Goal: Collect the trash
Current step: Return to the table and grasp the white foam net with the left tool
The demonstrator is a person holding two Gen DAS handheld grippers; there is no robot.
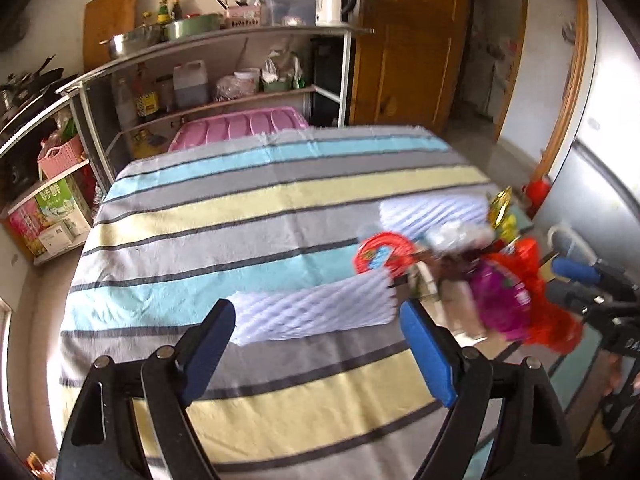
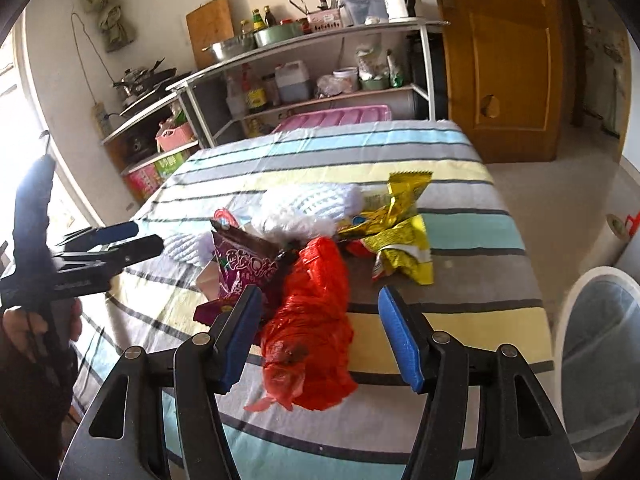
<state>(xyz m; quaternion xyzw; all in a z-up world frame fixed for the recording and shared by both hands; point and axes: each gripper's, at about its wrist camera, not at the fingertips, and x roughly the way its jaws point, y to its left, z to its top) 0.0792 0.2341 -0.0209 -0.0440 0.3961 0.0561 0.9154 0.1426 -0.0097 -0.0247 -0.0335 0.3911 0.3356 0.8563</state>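
A pile of trash lies on the striped tablecloth (image 2: 460, 152): a crumpled red plastic bag (image 2: 316, 312), a purple snack wrapper (image 2: 244, 268), a yellow-gold wrapper (image 2: 400, 240) and white tissue paper (image 2: 304, 208). My right gripper (image 2: 320, 336) is open, its blue pads on either side of the red bag. My left gripper (image 1: 316, 336) is open and empty above a white tissue (image 1: 316, 312), left of the pile. The red bag (image 1: 548, 300) and purple wrapper (image 1: 500, 300) show at the right of the left wrist view, blurred. The left gripper also appears at the left of the right wrist view (image 2: 120, 240).
A white trash bin (image 2: 596, 360) with a clear liner stands on the floor right of the table. Metal shelves (image 2: 320, 52) with bottles, bowls and a kettle stand behind the table. A wooden door (image 2: 508, 60) is at the back right. A pink lid (image 2: 332, 118) lies past the far edge.
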